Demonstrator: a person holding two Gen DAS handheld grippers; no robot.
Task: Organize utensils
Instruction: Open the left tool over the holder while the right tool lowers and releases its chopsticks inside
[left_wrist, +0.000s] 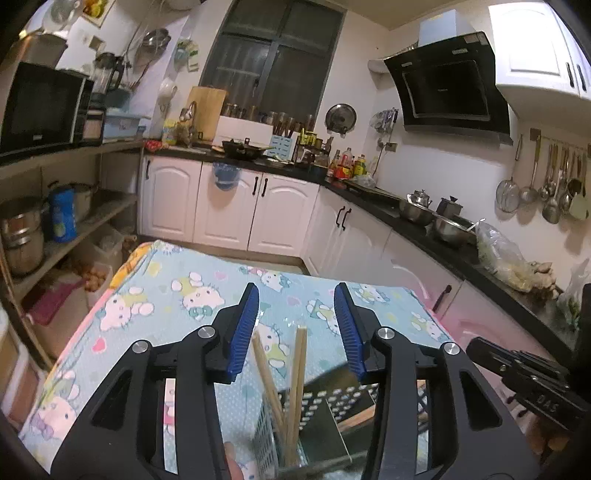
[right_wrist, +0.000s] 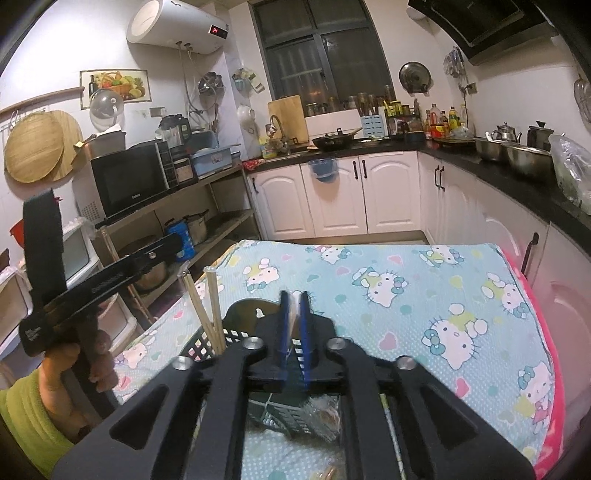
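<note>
Tabletop (left_wrist: 177, 295) draped in cartoon-cat cloth ahead of both, black perforated basket (left_wrist: 332, 402) seen below the left hand-held gripper (left_wrist: 297, 328), jaws spread, chopsticks (left_wrist: 295, 373) stood upright beneath them, right hand-held gripper (right_wrist: 294, 332) parted narrowly around clear wrapping.

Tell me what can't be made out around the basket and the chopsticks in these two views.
- Basket: left wrist view, its base and contents hidden behind the tongs' black frame.
- Chopsticks: lower ends lost inside the basket, blurred in the left wrist view.
- Right tongs: something pale sits between the blue pads; too small to identify.
- Clear wrapper: right wrist view, contents blurred and half covered by the frame.
</note>
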